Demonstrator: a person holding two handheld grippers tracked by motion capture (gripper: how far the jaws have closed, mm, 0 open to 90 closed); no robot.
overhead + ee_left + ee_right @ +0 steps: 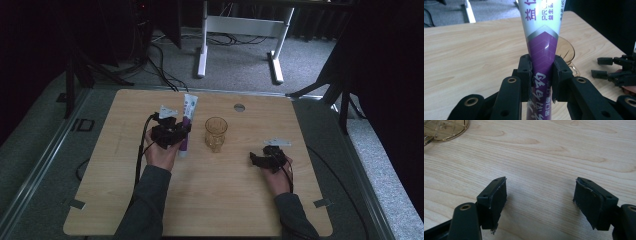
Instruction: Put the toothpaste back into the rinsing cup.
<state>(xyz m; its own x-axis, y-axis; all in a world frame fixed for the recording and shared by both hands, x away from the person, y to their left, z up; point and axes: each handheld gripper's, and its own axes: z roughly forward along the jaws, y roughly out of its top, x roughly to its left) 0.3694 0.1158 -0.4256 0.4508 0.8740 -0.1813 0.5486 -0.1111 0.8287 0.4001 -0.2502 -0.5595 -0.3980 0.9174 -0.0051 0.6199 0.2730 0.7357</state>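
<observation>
Left gripper [181,131] clamped on the toothpaste tube [186,125], both pads pressed flat against the purple lower section, seen close in the left gripper view [541,77] with the tube [544,47] rising straight up between the jaws. White upper part of the tube printed with purple characters, widening toward the flat crimped end. In the high view, tube angled up and away from the left hand [161,152], cap end down near the wooden table [225,200], crimped end pointing toward the far edge. Amber glass cup [216,134] upright just beside the tube, on its right, not touching it; same cup [567,50] partly hidden behind the tube in the left gripper view. Right gripper [256,159] well apart from the cup, low over the right half of the table, held by the right hand [278,176]. Its jaws spread wide in the right gripper view [540,200], nothing between them, bare wood grain [544,157] under the gap. Rim of the cup [445,130] at the top left corner of that view. Round grommet hole [239,107] near the far edge of the table.
</observation>
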